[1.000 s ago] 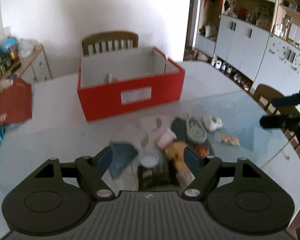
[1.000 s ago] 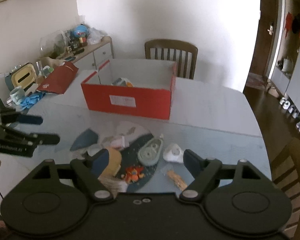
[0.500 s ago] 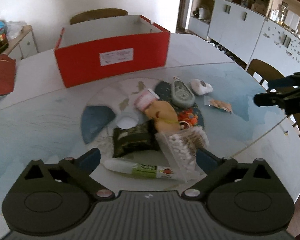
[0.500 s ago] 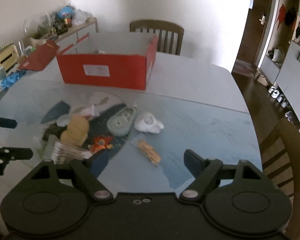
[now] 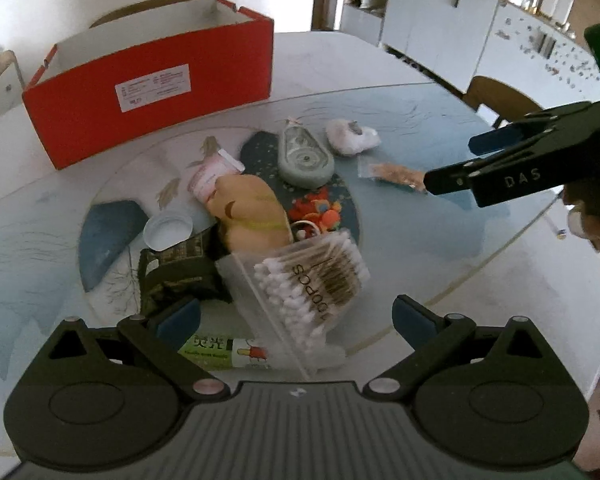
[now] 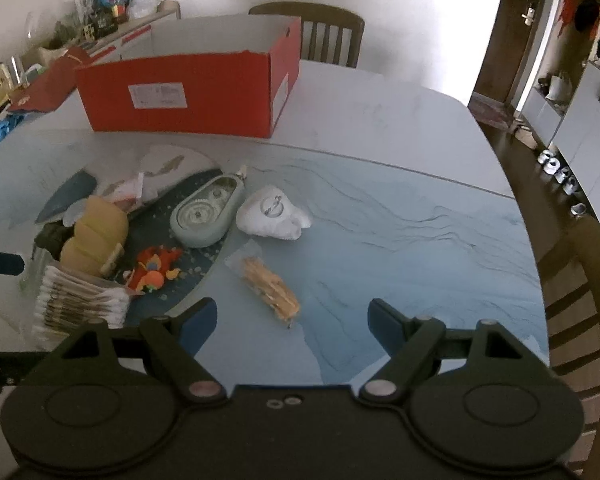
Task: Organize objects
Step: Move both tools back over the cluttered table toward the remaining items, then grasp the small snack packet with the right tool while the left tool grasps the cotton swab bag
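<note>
Both grippers dropped toward the clutter; left gripper (image 5: 296, 316) spread over swabs (image 5: 320, 276), apparently untouched.

Green glue tube (image 5: 236, 354) half hidden behind left tool (image 5: 296, 316) and cotton-swab bag (image 5: 312, 280)

Clutter pile, with the cotton swab bag (image 5: 316, 280) and yellow plush (image 5: 252, 212) on top, is crowding the table's (image 6: 400, 208) left-centre. Red box (image 6: 192, 88) is blocking the far side. Blue surface right of the snack packet (image 6: 270, 286) is lying open for passing.
</note>
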